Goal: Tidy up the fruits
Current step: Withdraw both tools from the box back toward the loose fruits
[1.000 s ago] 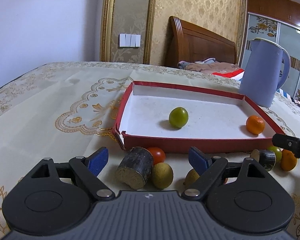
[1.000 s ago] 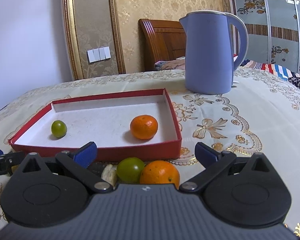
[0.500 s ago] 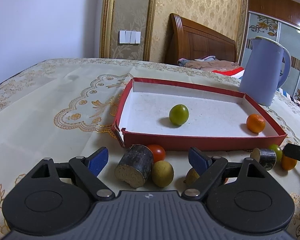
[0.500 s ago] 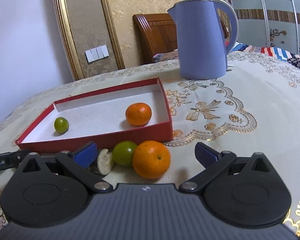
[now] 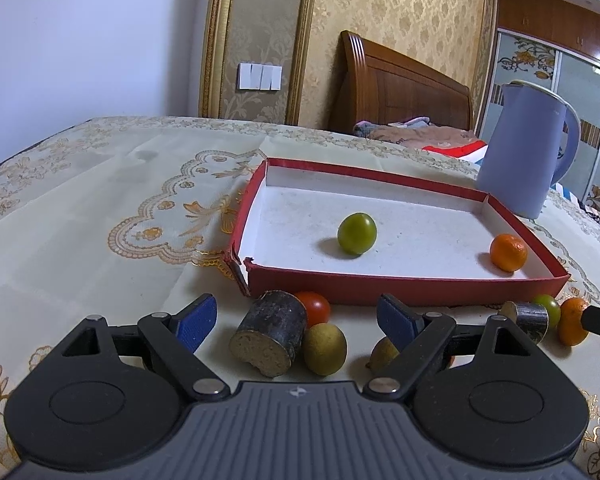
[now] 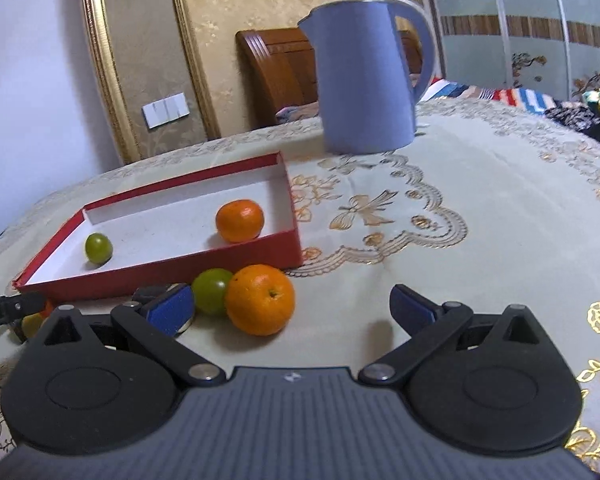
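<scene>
Fruits lie loose on the patterned tablecloth (image 5: 80, 216) in front of a shallow red tray (image 5: 380, 290), with two more already inside it. In the left wrist view, the left gripper (image 5: 298, 316) stands wide, nothing between its blue pads; directly ahead at 12 o'clock sit a dark cut cylinder with a pale face (image 5: 270, 338) and a yellow-green fruit (image 5: 325, 354) touching it, a red tomato (image 5: 314, 307) just behind them, against the tray's front wall. Another yellowish fruit (image 5: 382, 354) peeks out behind the right-hand finger. At 3 o'clock a second small group lies near the tray's corner.

In the right wrist view, the right gripper (image 6: 292, 306) is also spread wide and holds nothing. A large orange (image 6: 260, 299) lies between its fingers toward 11 o'clock, touching a green fruit (image 6: 211, 291) that sits by the left pad.

Farther on, inside the tray, a green fruit (image 5: 357, 234) rests near the middle and a small orange (image 5: 508, 253) near the right corner. Beyond the tray at 1 o'clock stands a blue kettle (image 5: 526, 148).
</scene>
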`<state>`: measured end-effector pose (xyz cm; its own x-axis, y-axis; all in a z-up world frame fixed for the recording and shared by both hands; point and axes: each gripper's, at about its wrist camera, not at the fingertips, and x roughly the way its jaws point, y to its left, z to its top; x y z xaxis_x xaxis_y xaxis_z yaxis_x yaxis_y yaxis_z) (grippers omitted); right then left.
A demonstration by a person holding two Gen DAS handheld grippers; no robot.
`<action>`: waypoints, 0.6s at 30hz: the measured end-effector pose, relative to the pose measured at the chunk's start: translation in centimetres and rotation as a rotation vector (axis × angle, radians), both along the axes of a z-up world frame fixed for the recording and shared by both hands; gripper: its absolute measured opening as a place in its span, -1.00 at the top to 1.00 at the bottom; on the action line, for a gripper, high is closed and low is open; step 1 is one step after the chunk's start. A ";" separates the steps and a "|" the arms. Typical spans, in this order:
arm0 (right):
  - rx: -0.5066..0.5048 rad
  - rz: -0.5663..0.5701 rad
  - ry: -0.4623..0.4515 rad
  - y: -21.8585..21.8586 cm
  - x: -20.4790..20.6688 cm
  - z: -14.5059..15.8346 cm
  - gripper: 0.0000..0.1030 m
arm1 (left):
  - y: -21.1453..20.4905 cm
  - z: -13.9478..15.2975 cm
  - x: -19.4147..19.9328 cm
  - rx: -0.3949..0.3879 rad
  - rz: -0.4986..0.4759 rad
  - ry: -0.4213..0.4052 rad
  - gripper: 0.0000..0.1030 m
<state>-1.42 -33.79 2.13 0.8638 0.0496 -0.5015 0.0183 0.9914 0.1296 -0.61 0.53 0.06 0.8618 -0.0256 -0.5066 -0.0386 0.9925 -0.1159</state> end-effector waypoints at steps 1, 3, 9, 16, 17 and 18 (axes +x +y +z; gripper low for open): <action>-0.006 0.003 0.007 0.1 0.1 0.0 -1.00 | 0.0 0.0 0.1 0.000 -0.002 0.003 -0.70; -0.020 0.006 0.032 0.3 0.5 -0.2 -1.00 | 0.0 0.0 0.1 0.001 -0.002 0.003 -0.70; -0.083 0.029 0.081 1.4 1.2 -0.5 -1.00 | 0.0 0.1 0.0 0.000 -0.002 0.002 -0.70; -0.121 0.063 0.111 2.2 2.1 -0.8 -0.86 | 0.0 0.1 0.0 0.000 -0.002 0.002 -0.70; -0.123 0.070 0.118 2.3 2.3 -0.8 -0.83 | 0.0 0.1 0.0 0.000 -0.002 0.002 -0.70; -0.125 0.074 0.122 2.3 2.4 -0.9 -0.80 | 0.0 0.1 0.0 -0.001 -0.002 0.001 -0.70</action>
